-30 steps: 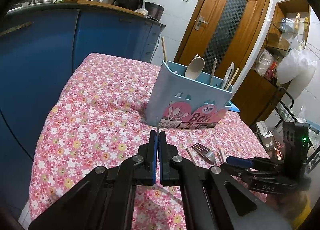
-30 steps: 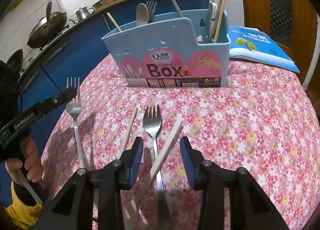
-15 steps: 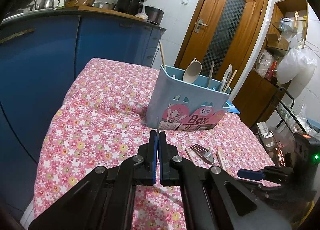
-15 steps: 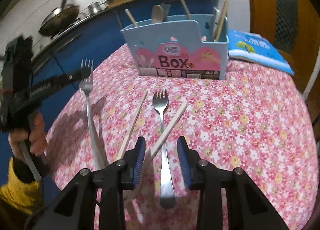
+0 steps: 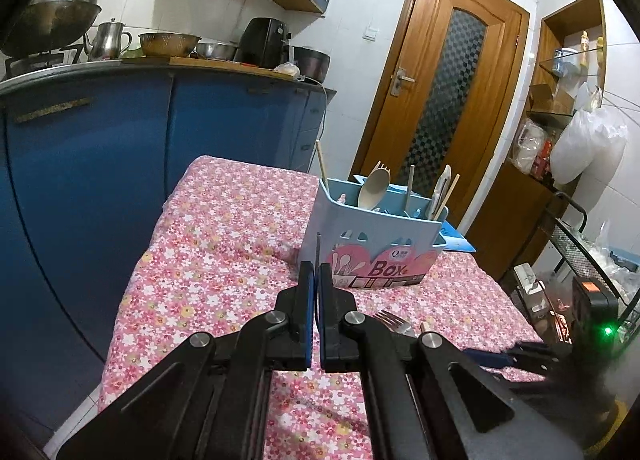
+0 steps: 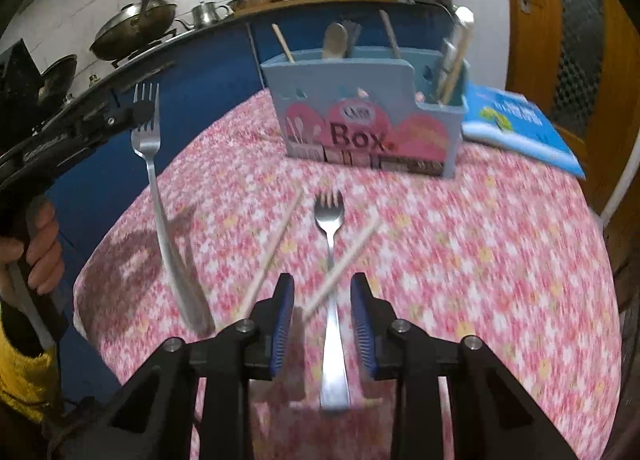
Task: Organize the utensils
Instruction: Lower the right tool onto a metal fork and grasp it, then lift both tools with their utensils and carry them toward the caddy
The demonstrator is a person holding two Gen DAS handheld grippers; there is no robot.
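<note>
A light blue utensil box stands on the flowered tablecloth, holding a spoon, chopsticks and other utensils. My left gripper is shut on a steel fork, held above the cloth with its tines up; in the left wrist view it shows as a thin edge. My right gripper is low over the cloth with its jaws closing. A second fork and a crossing chopstick lie between its pads, untouched. Another chopstick lies to the left.
A blue book lies right of the box. Blue cabinets with pots on top run along the table's far side. A wooden door and a wire rack stand beyond the table's right edge.
My left gripper has risen with the fork and drawn back from the box. The right gripper's jaws have narrowed around the lying fork's handle and the chopstick, and its view has rolled.
</note>
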